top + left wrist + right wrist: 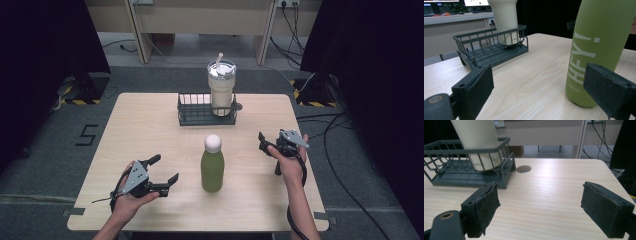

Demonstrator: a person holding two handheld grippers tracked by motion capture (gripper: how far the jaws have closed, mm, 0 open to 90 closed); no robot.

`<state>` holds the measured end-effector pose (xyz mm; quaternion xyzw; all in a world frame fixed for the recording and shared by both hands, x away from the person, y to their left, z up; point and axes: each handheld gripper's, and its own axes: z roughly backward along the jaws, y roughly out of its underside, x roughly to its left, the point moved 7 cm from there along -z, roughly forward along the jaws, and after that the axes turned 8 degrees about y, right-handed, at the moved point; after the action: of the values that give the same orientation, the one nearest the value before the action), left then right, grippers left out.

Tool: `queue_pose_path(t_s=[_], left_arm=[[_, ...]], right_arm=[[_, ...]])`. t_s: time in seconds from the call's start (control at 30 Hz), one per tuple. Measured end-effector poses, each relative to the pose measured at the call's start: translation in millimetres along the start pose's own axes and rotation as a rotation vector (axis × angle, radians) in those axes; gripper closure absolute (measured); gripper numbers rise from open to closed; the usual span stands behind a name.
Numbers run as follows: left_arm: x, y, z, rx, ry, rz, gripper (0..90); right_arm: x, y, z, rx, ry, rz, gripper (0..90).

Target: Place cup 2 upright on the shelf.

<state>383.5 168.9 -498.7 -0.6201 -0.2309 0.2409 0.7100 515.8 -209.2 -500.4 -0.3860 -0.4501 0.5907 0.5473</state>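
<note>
A matte olive-green bottle with a rounded white cap and pale "HEY!" lettering running up its side stands upright on the light wooden counter, slightly toward the near edge from its centre.

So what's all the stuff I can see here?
table: one, light wood, under everything
basket: one, dark grey wire, far middle of the table
tumbler: one, cream with a straw, standing in the basket's right end
bottle: one, green with a white cap, upright in the table's middle
hole: one, round, in the tabletop beside the basket
left claw: one, black, open, just left of the bottle and not touching it
right claw: one, black, jaws apart with nothing between them, right of the bottle
hands: two, left hand and right hand, each holding a claw
</note>
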Motion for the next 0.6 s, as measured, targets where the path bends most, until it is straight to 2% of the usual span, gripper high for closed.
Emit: queue_pose_path(t_s=[0.3, 0.6], left_arm=[[-5.2, -5.7, -1.5, -0.011, 0.024, -0.008, 8.0], [-14.0, -10.5, -13.3, -0.011, 0.067, -0.003, 1.4]], right_arm=[[-3.1, 5.5, 4.4, 0.004, 0.014, 0.011, 14.8], [-8.0, 9.8, 4.3, 0.013, 0.03, 0.024, 14.3]])
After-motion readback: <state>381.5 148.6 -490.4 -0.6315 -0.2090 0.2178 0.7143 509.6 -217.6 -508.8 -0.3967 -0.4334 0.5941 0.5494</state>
